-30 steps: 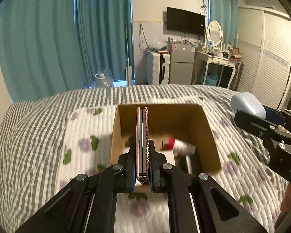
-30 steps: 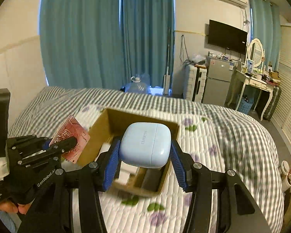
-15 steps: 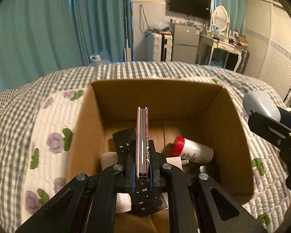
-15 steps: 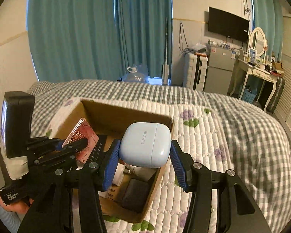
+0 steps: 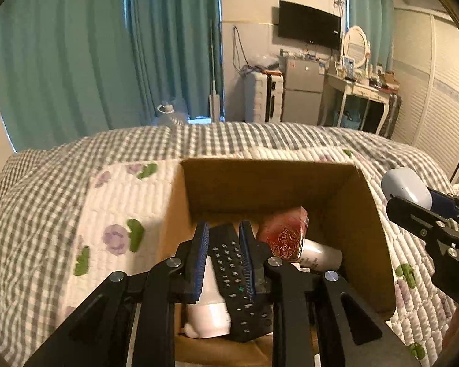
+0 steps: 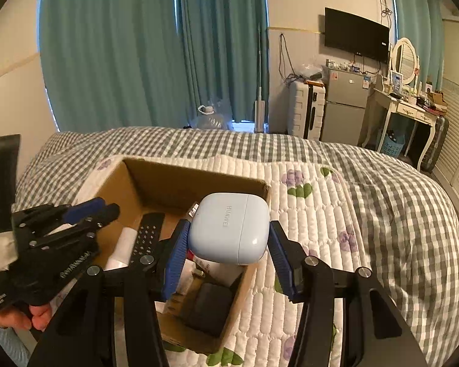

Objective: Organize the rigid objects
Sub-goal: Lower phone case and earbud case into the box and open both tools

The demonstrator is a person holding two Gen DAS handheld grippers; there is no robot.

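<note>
Card (image 5: 286, 234) dropped into box (image 5: 364, 232); left tongs (image 5: 223, 241) parted; one earbud case (image 6: 229, 227).

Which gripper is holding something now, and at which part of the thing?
Only the right gripper: it seems to pinch the blue earbud case by its two sides. The left gripper holds nothing.
</note>
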